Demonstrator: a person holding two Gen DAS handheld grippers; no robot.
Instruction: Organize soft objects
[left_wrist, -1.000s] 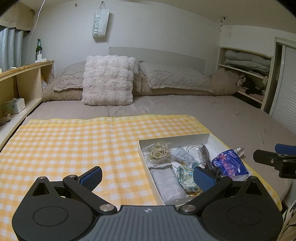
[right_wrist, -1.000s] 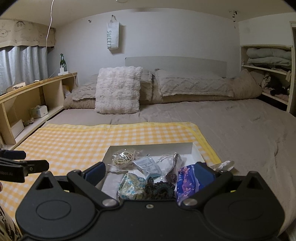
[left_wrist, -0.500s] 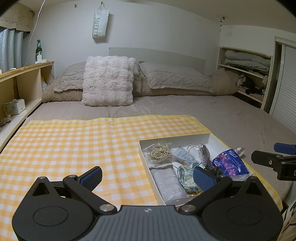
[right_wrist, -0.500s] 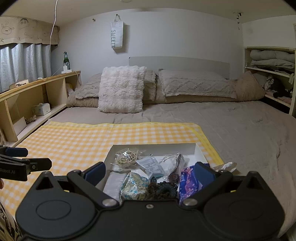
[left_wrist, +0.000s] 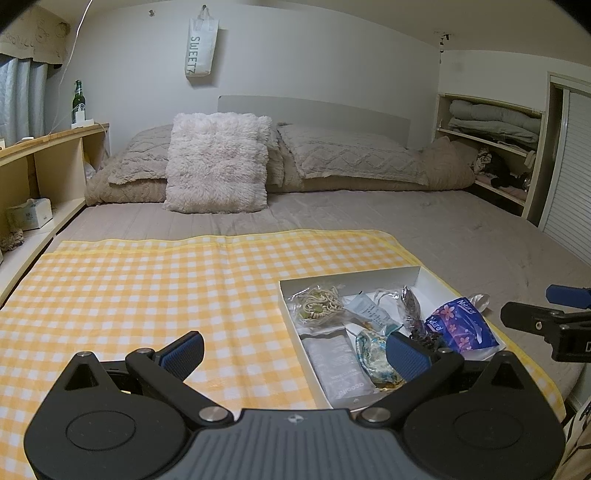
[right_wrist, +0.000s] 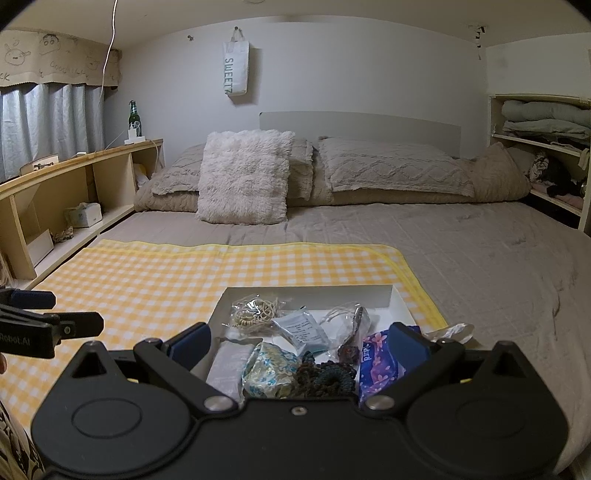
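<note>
A shallow white box (left_wrist: 369, 277) (right_wrist: 306, 294) lies on a yellow checked cloth (left_wrist: 166, 280) (right_wrist: 155, 280) on the bed. It holds several soft items: a bagged cord bundle (left_wrist: 319, 304) (right_wrist: 256, 312), a blue floral tissue pack (left_wrist: 461, 325) (right_wrist: 376, 363), a patterned pouch (left_wrist: 373, 356) (right_wrist: 271, 371), a dark scrunchie (right_wrist: 325, 376) and a white packet (left_wrist: 338, 363). My left gripper (left_wrist: 295, 349) is open and empty, above the cloth at the box's left side. My right gripper (right_wrist: 299, 343) is open and empty, just above the box's near end.
A fluffy white cushion (left_wrist: 218, 162) (right_wrist: 243, 177) and grey pillows (left_wrist: 351, 155) stand at the head of the bed. A wooden shelf (left_wrist: 40, 166) runs along the left with a green bottle (left_wrist: 78, 99). Shelves with folded bedding (left_wrist: 491, 122) stand at the right.
Both grippers have shifted slightly; the right wrist view has risen and drifted a little. Both stay open and nothing in the box has moved.
</note>
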